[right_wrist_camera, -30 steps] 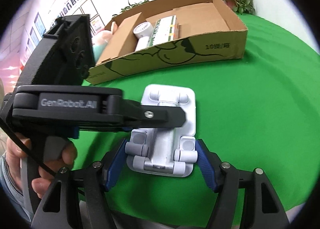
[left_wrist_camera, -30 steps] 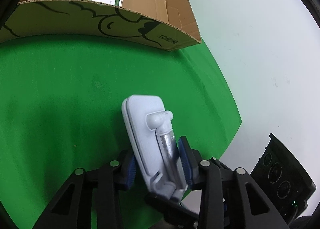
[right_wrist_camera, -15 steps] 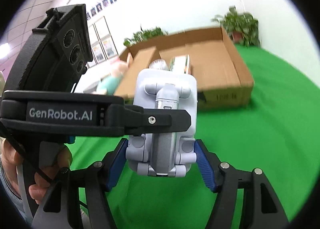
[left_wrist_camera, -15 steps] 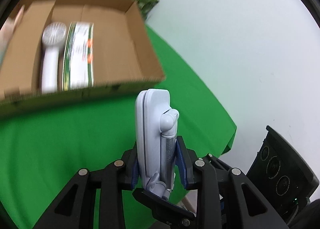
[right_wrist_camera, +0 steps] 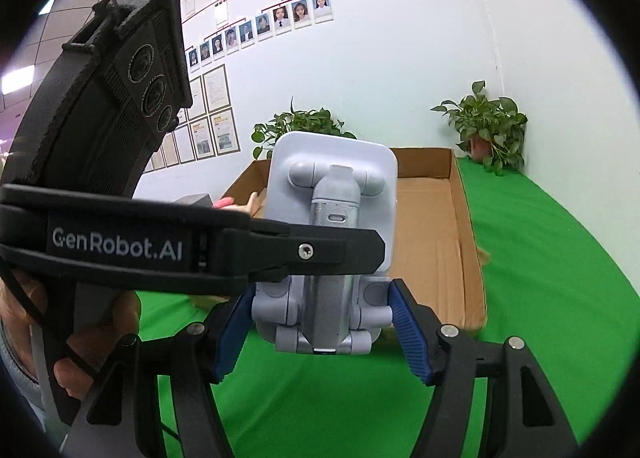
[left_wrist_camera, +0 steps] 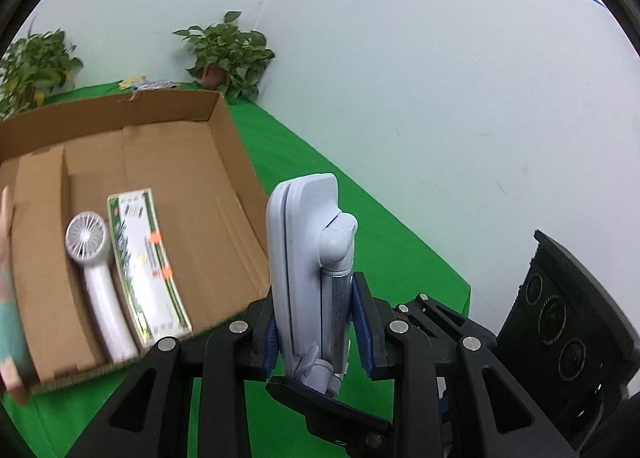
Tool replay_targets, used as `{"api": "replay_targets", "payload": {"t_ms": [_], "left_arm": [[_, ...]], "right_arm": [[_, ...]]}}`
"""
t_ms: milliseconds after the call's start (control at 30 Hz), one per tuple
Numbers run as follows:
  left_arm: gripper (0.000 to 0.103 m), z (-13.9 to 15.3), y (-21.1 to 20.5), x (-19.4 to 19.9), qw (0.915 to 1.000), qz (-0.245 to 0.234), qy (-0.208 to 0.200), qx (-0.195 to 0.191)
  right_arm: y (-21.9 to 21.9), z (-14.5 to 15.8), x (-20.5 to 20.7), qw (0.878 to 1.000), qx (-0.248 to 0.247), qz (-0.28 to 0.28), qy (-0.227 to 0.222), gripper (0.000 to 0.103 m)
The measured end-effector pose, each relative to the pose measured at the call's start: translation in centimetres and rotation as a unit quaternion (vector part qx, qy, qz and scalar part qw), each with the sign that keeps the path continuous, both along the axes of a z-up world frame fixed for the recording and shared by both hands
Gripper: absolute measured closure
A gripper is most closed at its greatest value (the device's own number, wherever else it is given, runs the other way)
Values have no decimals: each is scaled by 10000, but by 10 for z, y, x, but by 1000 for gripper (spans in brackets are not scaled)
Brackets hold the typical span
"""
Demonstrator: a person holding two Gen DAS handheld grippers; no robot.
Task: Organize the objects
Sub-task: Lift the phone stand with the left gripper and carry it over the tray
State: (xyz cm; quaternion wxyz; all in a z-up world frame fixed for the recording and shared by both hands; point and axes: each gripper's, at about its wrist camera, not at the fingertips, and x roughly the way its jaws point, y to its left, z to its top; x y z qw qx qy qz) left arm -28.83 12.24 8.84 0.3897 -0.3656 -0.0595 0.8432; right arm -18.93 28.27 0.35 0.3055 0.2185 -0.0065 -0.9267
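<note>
held upright above the green cloth (left_wrist_camera: pixel 360 218), just right of the cardboard box (left_wrist_camera: pixel 224 194) with handheld fan (left_wrist_camera: pixel 94 270) and green-white carton (left_wrist_camera: pixel 146 262): grey folding phone stand (left_wrist_camera: pixel 310 270). left gripper (left_wrist_camera: pixel 316 332), marked "genrobot.ai", clamped on it; right gripper (right_wrist_camera: pixel 320 332) pinching its lower sides.

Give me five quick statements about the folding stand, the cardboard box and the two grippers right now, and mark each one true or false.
1. The left gripper is clamped on the grey folding stand. True.
2. The stand is lying flat on the green cloth. False: it is held up in the air, on edge.
3. The cardboard box holds a white hand fan and a green-and-white packet. True.
4. The box is empty. False: the fan and packet lie inside.
5. The right gripper has its blue pads on both sides of the stand's lower end. True.
</note>
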Motion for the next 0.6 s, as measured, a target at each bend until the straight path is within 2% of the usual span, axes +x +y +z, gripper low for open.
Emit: {"api": "replay_targets", "payload": {"t_ms": [67,167,300,467,600], "left_arm": [[76,-2,3,-33,9997,77,-241,-32],[76,2,3,-66,9989,255,-388,-82],[76,-4,7,-100,9981,330,-441,-259],[76,-43,17,-132,9933,411,-856,-662],[76,-79,23,-145,9887,429,-1151,-855]], "right_arm": [[0,3,-30,9992,-149,164,-327,38],[-8,9,-68,9982,-51,236,-542,38],[-10,7,-101,9944,-206,363,-974,38],[-7,-27,-120,9818,-494,418,-1786,38],[-5,-56,-127,9722,-473,381,-2261,38]]}}
